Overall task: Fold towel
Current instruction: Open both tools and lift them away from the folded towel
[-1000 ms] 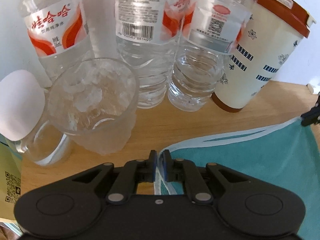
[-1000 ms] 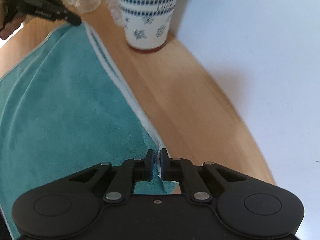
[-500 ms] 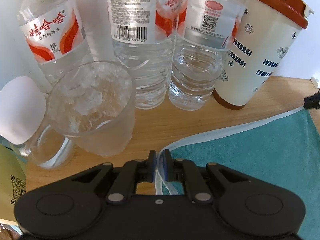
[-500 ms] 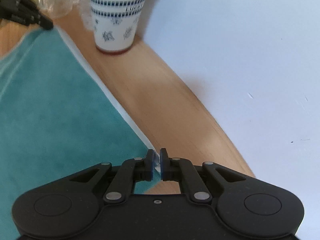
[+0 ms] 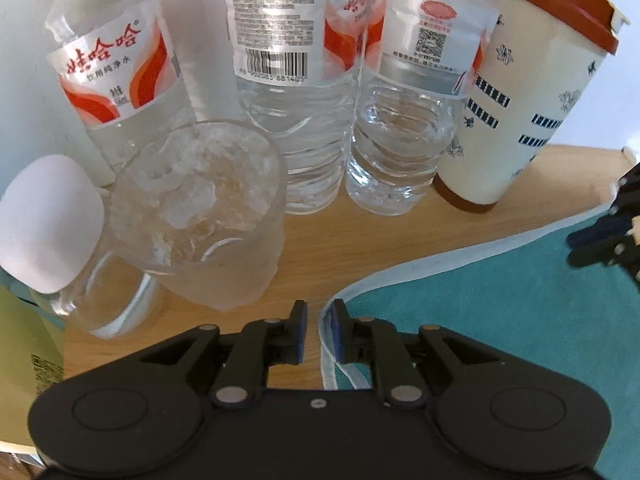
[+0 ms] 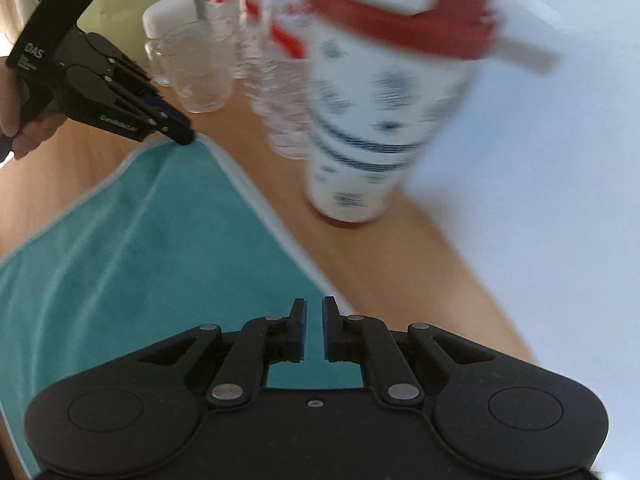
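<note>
Both tongs have let go: left tongs [image 5: 318,332] opening beside towel [image 5: 500,312] hem, right tongs [image 6: 314,330] parted.

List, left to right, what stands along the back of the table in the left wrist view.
White-capped jar → frosted glass → barcode water bottle → QR-code water bottle → red-lidded paper cup.
</note>
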